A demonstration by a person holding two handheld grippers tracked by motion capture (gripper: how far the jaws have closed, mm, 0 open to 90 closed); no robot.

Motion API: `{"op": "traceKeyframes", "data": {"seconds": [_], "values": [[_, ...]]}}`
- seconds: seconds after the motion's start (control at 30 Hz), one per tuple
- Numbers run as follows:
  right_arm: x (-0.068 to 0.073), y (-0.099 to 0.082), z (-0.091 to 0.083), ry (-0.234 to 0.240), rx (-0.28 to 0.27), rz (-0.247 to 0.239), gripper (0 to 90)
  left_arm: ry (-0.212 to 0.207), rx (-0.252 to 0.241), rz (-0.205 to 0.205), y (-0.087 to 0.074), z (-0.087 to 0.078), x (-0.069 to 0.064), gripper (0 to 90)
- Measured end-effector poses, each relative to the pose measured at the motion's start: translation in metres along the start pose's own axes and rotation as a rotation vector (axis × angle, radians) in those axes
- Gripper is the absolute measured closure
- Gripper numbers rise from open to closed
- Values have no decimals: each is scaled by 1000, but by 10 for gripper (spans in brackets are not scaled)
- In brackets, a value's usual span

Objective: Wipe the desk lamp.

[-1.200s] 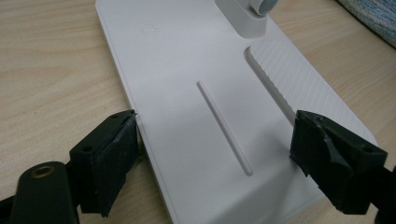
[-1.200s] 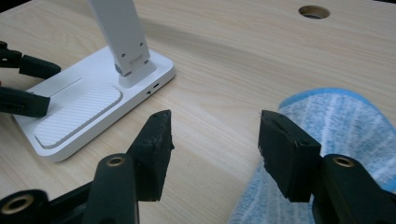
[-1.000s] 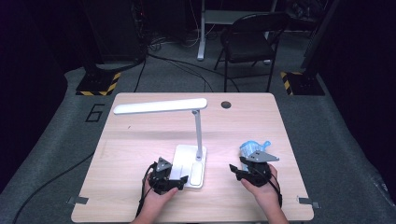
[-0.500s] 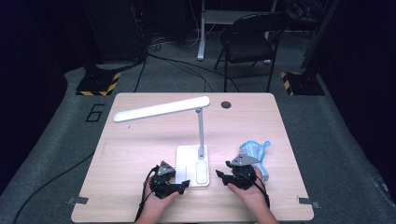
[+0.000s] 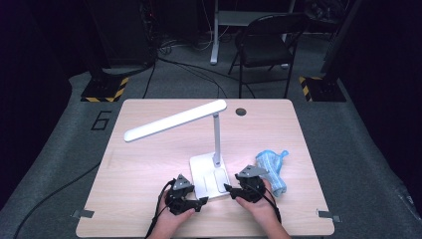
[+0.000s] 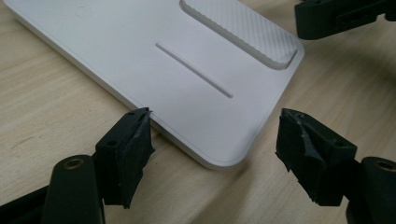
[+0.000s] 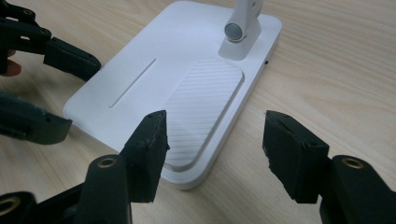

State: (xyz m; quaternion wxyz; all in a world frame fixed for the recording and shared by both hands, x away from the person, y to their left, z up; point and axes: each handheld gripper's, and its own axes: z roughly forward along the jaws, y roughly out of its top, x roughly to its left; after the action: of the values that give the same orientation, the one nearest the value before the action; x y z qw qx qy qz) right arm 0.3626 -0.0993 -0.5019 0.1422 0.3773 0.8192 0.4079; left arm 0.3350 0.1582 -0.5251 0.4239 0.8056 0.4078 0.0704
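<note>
— Lamp base (image 5: 208, 178) sits flat on the wooden table (image 5: 149, 164) near the person's edge, a white slab with a thin post rising from its far side and the long lamp head (image 5: 175, 120) stretching off to the left above the wood.

— And the grippers?

— Left gripper (image 5: 188, 204) is at the base's near left corner. In the left gripper view its jaws are spread, one fingertip (image 6: 130, 144) against the slab's long edge, the other out over bare wood beyond the rounded corner; the corner lies between them. They have just been closing a little, but I can't see both pads pressing on it.

— So no grip?

— None that shows. Right gripper (image 5: 233, 189) is at the base's near right side. In the right gripper view its jaws stand wide and have just been opening further; one fingertip (image 7: 149, 140) hangs over the ribbed pad at the slab's near edge, the other over the table beside it. Whether the first one touches the slab, I cannot tell.

— Anything else there?

— Blue cloth (image 5: 272, 169), bunched up, just to the right of the right hand, clear of both grippers.
</note>
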Motion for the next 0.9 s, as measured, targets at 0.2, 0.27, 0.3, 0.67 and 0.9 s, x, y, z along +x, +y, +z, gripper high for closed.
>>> {"op": "traceKeyframes", "data": {"seconds": [0.2,0.27,0.3,0.67,0.9], "values": [[4,2,9,-1,9,10,371,-11,8,2,0,-1,0,275],[4,3,12,0,9,0,367,-6,8,2,0,-2,1,276],[6,3,13,-3,12,15,366,-3,9,11,0,-2,2,275],[13,8,26,-6,31,-4,346,29,-11,4,0,-11,12,276],[11,8,30,-9,32,8,339,52,-36,-38,-1,-16,17,276]]}}
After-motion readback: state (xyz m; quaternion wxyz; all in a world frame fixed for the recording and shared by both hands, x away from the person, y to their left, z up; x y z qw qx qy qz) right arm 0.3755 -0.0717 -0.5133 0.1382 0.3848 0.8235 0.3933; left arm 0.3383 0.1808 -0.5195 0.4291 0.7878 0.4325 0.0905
